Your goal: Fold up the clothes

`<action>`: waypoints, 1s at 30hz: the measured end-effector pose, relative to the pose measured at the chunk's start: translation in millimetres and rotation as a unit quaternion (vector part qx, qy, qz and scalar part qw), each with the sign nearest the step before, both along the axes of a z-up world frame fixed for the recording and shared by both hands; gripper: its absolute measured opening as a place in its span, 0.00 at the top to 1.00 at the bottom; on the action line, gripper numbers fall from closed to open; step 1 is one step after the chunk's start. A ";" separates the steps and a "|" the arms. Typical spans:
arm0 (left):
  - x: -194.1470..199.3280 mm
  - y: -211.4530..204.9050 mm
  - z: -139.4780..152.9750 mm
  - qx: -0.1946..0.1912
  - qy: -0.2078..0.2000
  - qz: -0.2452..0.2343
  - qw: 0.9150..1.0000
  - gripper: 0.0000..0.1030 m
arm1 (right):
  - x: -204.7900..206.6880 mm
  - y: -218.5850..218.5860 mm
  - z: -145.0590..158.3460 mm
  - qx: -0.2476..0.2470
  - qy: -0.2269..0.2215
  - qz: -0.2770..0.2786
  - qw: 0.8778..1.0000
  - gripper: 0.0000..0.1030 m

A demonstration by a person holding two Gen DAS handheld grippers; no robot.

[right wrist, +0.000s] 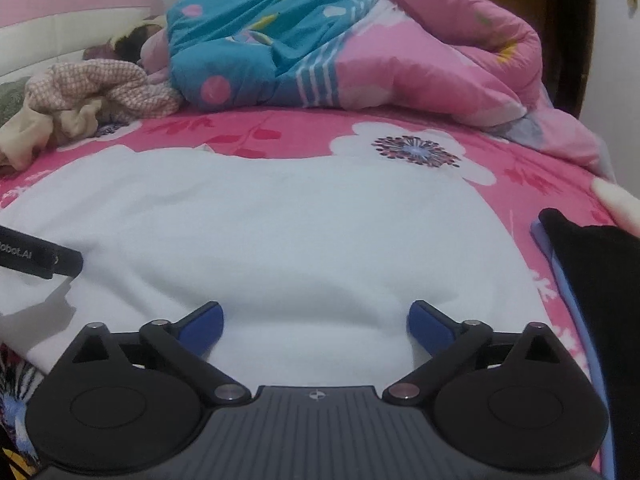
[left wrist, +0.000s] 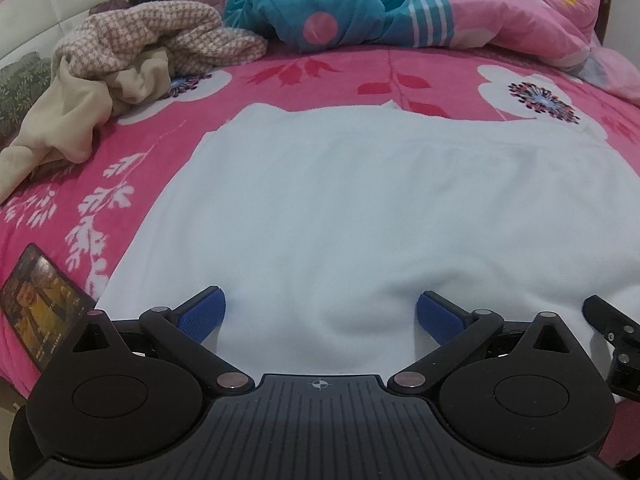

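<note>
A white garment [left wrist: 360, 208] lies spread flat on the pink flowered bedsheet [left wrist: 320, 68]; in the right wrist view the same white garment [right wrist: 280, 232] fills the middle. My left gripper [left wrist: 322, 314] stands open over its near edge, blue pads [left wrist: 204, 312] wide apart, with a soft bulge of white cloth between them. My right gripper [right wrist: 316, 326] is open in the same way over the near edge further right, its blue pads [right wrist: 428, 326] not pressing on the cloth. Each gripper shows at the edge of the other's view.
A heap of beige and checked clothes [left wrist: 132, 52] lies at the back left. A bunched blue and pink quilt [right wrist: 340, 52] fills the back. A phone [left wrist: 40, 312] lies at the near left. A dark folded cloth [right wrist: 592, 280] and a fingertip [right wrist: 616, 204] sit at the right.
</note>
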State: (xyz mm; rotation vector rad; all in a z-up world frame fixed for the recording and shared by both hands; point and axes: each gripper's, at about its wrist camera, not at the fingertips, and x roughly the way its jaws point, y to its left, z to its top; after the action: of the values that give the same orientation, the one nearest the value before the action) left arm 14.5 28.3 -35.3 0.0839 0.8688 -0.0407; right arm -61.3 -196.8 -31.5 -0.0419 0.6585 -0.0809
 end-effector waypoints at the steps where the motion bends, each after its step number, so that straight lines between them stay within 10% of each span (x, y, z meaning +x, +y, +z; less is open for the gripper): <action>1: 0.0 0.1 -0.1 -0.001 0.000 0.000 1.000 0.00 | 0.4 0.5 0.0 -0.001 0.001 -0.001 1.000 0.00; 30: -0.4 0.3 -1.5 -0.001 -0.005 -0.001 1.000 0.00 | 2.9 7.2 3.8 -0.035 0.029 -0.008 0.999 0.00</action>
State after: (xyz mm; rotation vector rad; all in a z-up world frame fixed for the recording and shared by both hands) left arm 14.1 28.6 -36.8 0.0824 0.8596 -0.0432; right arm -58.4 -189.6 -27.7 -0.1061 0.7136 -0.1189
